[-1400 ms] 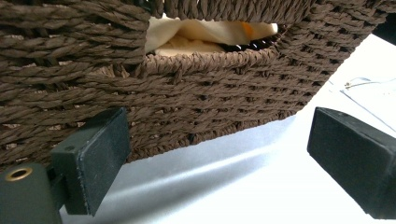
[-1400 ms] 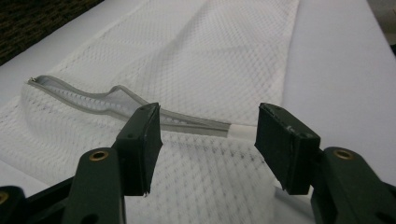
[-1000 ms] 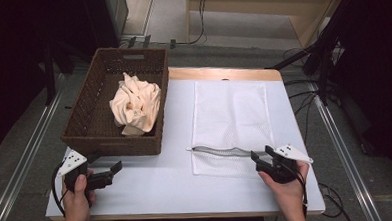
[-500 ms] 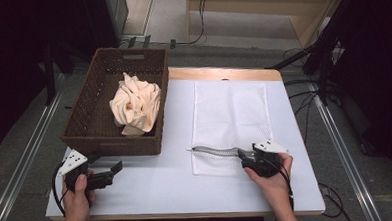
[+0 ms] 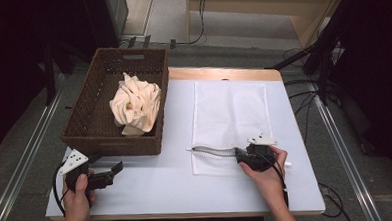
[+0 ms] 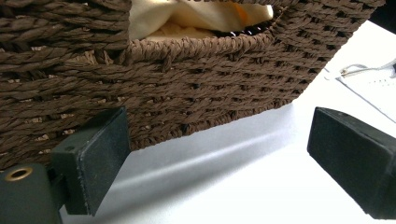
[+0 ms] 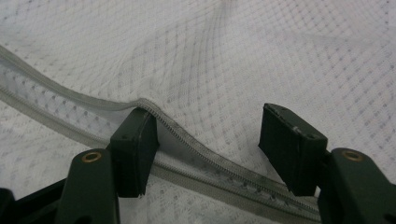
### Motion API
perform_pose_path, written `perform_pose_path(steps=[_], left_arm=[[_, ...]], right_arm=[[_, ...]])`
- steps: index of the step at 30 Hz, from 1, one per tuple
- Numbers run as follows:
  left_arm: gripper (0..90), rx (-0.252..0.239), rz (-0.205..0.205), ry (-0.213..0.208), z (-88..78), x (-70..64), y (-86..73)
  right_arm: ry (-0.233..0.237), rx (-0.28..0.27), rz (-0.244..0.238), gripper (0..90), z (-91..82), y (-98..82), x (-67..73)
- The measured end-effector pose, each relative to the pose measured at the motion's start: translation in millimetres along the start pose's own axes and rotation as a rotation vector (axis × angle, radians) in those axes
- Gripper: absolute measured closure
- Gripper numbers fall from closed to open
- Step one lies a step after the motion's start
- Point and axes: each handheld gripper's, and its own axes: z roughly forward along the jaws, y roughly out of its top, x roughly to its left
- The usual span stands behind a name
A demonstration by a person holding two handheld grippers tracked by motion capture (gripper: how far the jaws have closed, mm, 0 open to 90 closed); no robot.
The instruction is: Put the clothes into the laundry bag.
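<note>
A white mesh laundry bag (image 5: pixel 229 109) lies flat on the white table, its grey zipper (image 5: pixel 213 151) running along the near edge and partly unzipped. My right gripper (image 5: pixel 240 156) rests on that edge, open and pointing left. In the right gripper view (image 7: pixel 208 116) one jaw sits under the raised zipper (image 7: pixel 210 158) edge and the other on the mesh (image 7: pixel 233 56); the jaws have just opened a little wider, pressing on nothing. A crumpled cream cloth (image 5: pixel 136 103) lies in the brown wicker basket (image 5: pixel 110 139). My left gripper (image 5: pixel 115 170) is open and empty just in front of the basket (image 6: pixel 187 84).
The table's (image 5: pixel 152 192) near left part between the hands is bare white. Its wooden far edge shows behind the bag. Cables and dark stands line the floor on the right. The basket's front wall stands close before my left gripper (image 6: pixel 217 135).
My right hand has slid left along the bag's near edge onto the zipper. The left hand and its gripper have stayed where they were.
</note>
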Motion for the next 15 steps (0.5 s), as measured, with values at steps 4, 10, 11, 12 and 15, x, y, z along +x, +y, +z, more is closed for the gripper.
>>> perform_pose_path(steps=[4,10,11,12,15], left_arm=[[5.8,0.002,-0.001,-0.001,0.1,0.0,0.0],[5.8,0.001,-0.002,0.000,0.2,0.2,0.0],[5.8,0.000,-0.003,0.000,0.2,0.3,0.0],[5.8,0.000,-0.004,0.000,0.2,0.3,0.0],[5.8,0.000,-0.004,0.000,0.3,0.4,0.0]], right_arm=[[0.010,0.006,0.031,37.8,3.1,5.7,-3.2],[0.057,-0.149,0.061,46.9,-12.0,27.9,-13.0],[0.063,-0.195,0.067,47.5,-18.0,32.8,-15.1],[0.065,-0.225,0.078,47.9,-23.0,36.9,-16.4],[0.058,-0.220,0.074,47.7,-24.5,41.9,-18.0]])
